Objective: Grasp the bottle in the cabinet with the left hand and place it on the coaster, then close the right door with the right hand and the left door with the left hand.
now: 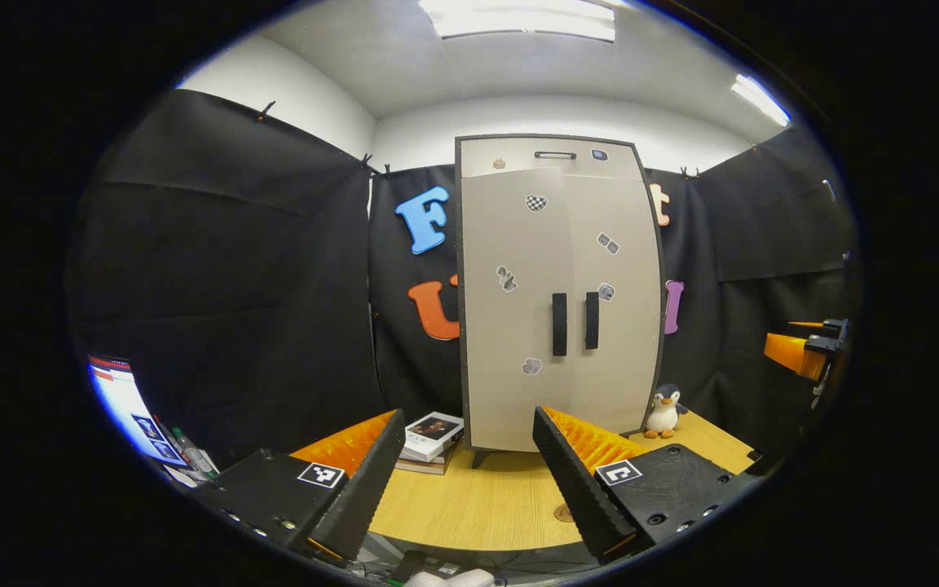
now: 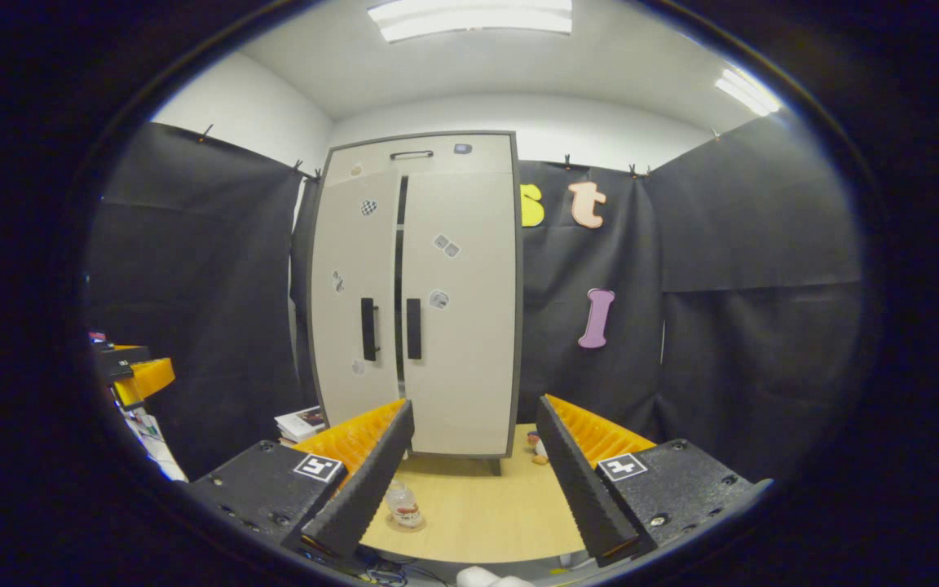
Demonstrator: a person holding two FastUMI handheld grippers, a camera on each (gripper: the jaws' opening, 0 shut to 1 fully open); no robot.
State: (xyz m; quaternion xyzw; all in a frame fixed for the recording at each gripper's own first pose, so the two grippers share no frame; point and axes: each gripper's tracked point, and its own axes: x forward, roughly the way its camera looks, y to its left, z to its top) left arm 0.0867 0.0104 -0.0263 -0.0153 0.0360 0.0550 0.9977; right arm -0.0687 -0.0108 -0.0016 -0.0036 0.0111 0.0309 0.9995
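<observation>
Nearest to us, the left hand-held gripper point(image 1: 465, 465) has its jaws spread wide with nothing between them, and the right hand-held gripper point(image 2: 473, 456) is just as wide apart and equally empty; we judge both are held back from the cabinet point(image 1: 559, 293) because the work is nearly over. Just past the right gripper's left finger, the bottle point(image 2: 406, 505) stands upright on the coaster point(image 2: 404, 522) near the front edge of the desk point(image 2: 486, 505), so the placing step looks done. In the left gripper view we see only an edge of that coaster beside the right finger, the bottle itself hidden behind it. Farther along the desk a stack of books point(image 1: 430, 440) lies left of the cabinet and a toy penguin point(image 1: 664, 412) sits at its right foot, both out of the doors' sweep. At the back, the right door point(image 2: 457, 310) lies flush, while a dark slit runs between it and the left door point(image 2: 355, 302) in the right gripper view, which suggests the left door may not be fully home; from the left gripper view the two doors look closed.
</observation>
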